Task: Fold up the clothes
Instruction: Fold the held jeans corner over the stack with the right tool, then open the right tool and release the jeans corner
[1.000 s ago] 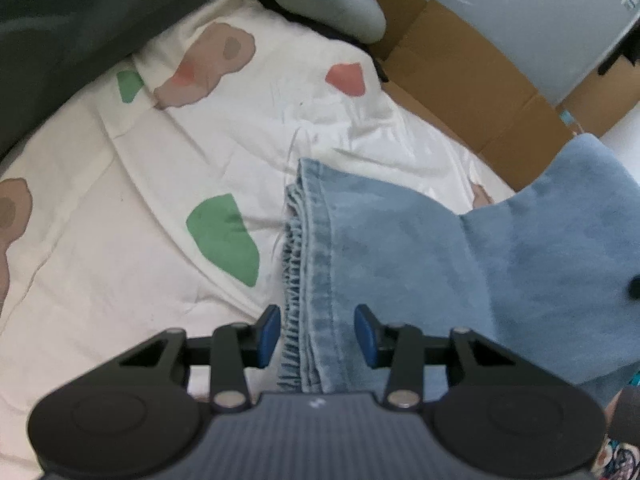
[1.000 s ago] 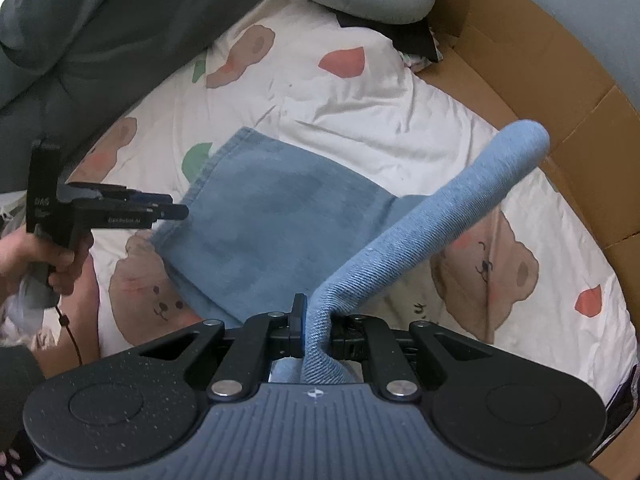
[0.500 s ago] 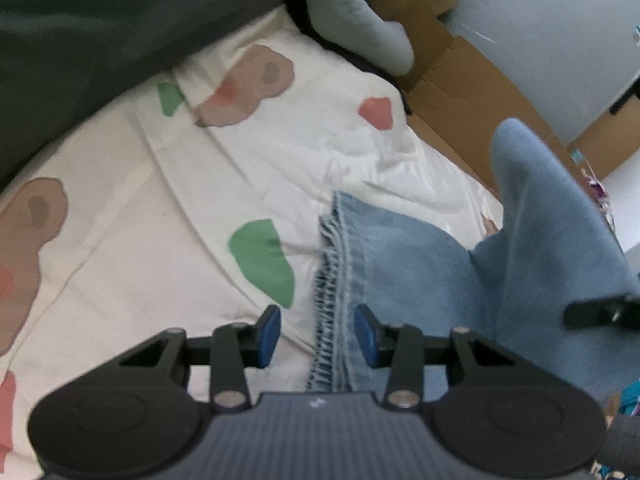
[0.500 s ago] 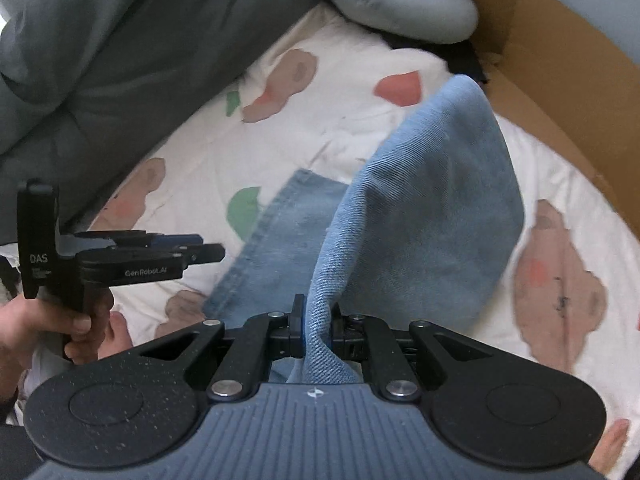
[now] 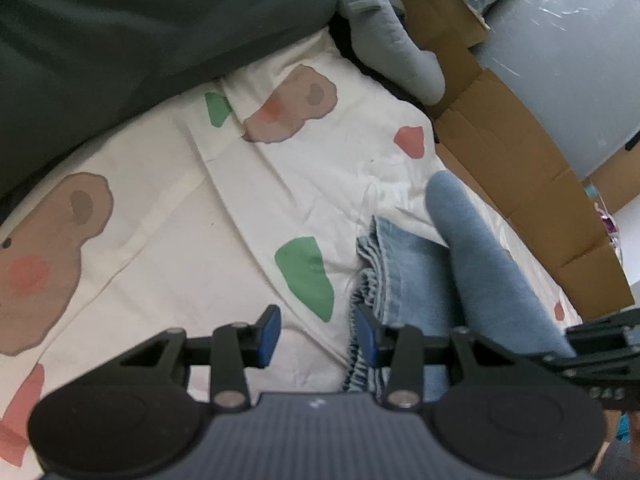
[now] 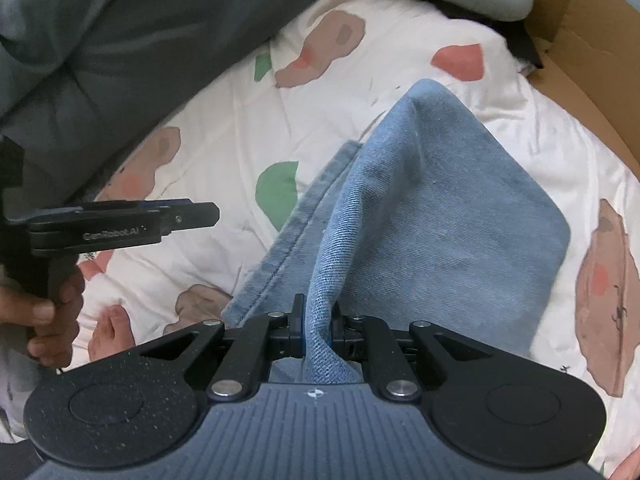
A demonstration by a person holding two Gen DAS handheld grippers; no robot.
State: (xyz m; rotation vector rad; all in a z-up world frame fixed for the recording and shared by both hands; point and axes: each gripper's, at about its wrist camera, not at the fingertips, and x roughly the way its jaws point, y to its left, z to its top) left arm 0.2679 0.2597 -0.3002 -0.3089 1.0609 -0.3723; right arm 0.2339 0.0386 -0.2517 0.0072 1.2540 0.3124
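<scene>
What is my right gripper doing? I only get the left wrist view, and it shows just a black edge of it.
Observer: The right gripper is shut on a fold of the light blue denim garment.
Operator: Where does the folded part end?
Observer: It drapes as a broad panel, with its right edge beside a brown bear print on the cream bedsheet.
Operator: How does my left gripper look from there?
Observer: The left gripper shows side-on, left of the garment's hem, with sheet between them. A hand grips its handle.
</scene>
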